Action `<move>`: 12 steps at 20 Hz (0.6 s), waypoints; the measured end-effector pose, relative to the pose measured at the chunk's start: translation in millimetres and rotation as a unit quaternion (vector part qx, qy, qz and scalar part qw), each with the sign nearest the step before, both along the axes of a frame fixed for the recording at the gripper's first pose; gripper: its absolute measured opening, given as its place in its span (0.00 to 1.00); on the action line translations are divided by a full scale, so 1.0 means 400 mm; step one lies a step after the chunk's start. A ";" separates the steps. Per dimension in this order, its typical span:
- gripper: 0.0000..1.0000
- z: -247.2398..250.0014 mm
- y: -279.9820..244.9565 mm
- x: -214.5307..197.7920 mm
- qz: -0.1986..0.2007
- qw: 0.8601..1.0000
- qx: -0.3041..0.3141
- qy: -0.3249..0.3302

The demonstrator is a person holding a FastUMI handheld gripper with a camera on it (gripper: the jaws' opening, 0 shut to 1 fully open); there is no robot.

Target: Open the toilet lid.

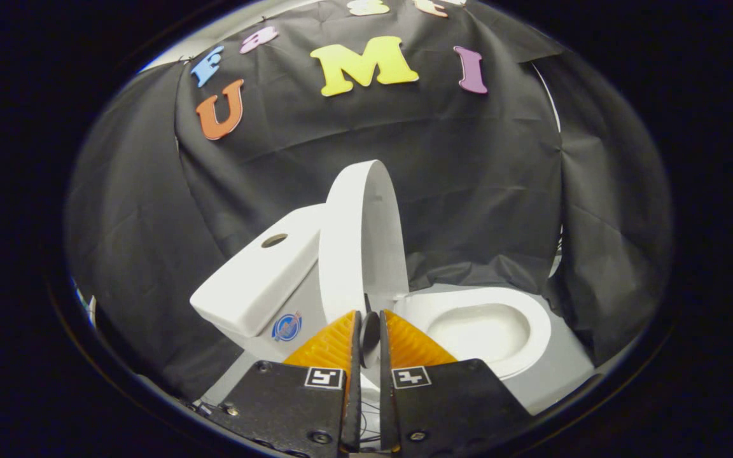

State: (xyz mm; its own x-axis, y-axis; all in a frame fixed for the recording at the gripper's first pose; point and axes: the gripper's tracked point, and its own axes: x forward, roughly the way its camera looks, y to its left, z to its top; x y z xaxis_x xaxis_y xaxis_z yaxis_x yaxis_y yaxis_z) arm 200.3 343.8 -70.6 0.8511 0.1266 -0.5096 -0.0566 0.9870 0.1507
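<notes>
Our gripper [369, 331] has its jaws nearly together, pinching nothing we can make out, and just beyond them the glossy white oval plastic toilet lid [357, 242] stands upright against the tank [258, 283], probably light, stiff, slippery, best held by its rim.

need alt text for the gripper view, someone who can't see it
A white toilet's lid stands raised, near upright, by the tank, leaving the bowl open. The claw sits just in front of the lid's lower edge, its fingers nearly closed around a small dark piece. Black cloth hangs behind.
</notes>
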 end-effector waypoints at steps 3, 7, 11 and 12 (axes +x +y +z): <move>0.15 -0.001 0.032 0.000 0.006 1.000 -0.011 -0.001; 0.15 0.001 0.050 0.003 0.012 1.000 -0.020 -0.002; 0.15 -0.008 0.106 0.005 0.020 1.000 -0.024 -0.002; 0.15 -0.007 0.109 0.006 0.019 1.000 -0.025 -0.002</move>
